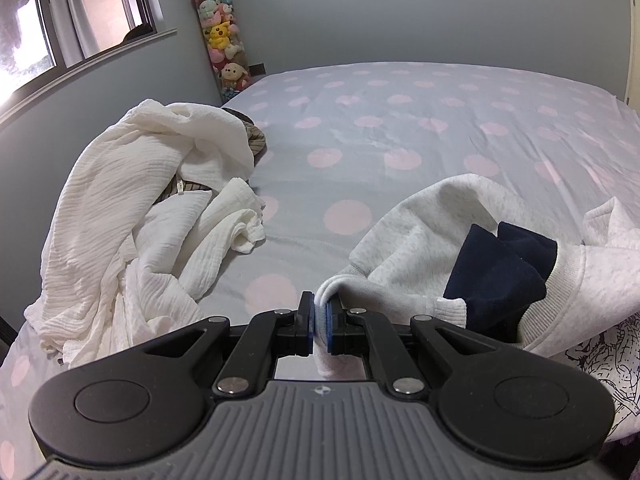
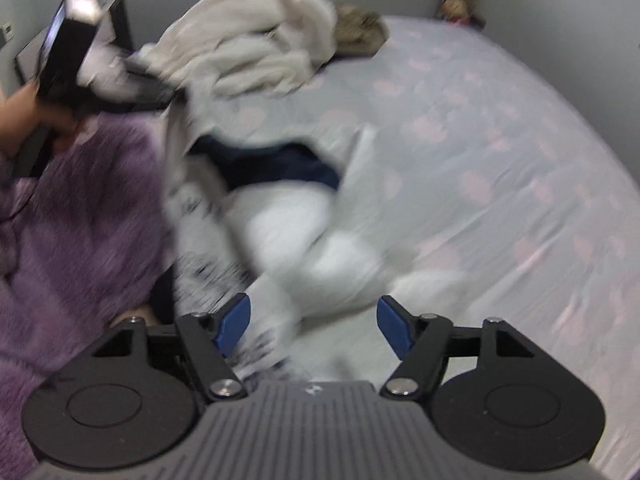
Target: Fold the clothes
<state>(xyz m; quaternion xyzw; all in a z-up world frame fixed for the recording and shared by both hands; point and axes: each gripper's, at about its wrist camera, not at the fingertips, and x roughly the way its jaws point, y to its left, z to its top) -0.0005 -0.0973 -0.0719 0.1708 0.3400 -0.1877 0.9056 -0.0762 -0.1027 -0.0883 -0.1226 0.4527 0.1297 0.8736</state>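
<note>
A light grey sweatshirt [image 1: 432, 248] with a dark navy lining [image 1: 496, 276] lies crumpled on the bed [image 1: 400, 120]. My left gripper [image 1: 319, 312] is shut on a fold of its pale fabric at the near edge. In the blurred right wrist view the same sweatshirt [image 2: 304, 240] lies below my right gripper [image 2: 314, 320], whose blue pads [image 2: 234, 322] stand wide apart; the cloth lies under them, not pinched. The navy lining [image 2: 276, 164] shows further back. My left gripper's body [image 2: 68, 52] appears at upper left, held by a hand.
A heap of white crinkled cloth [image 1: 132, 216] over a brown striped garment [image 1: 254, 136] sits at the bed's left. A purple fluffy sleeve [image 2: 72, 220] fills the left of the right wrist view. A tall tube of plush toys [image 1: 222, 36] stands in the corner by a window [image 1: 60, 24].
</note>
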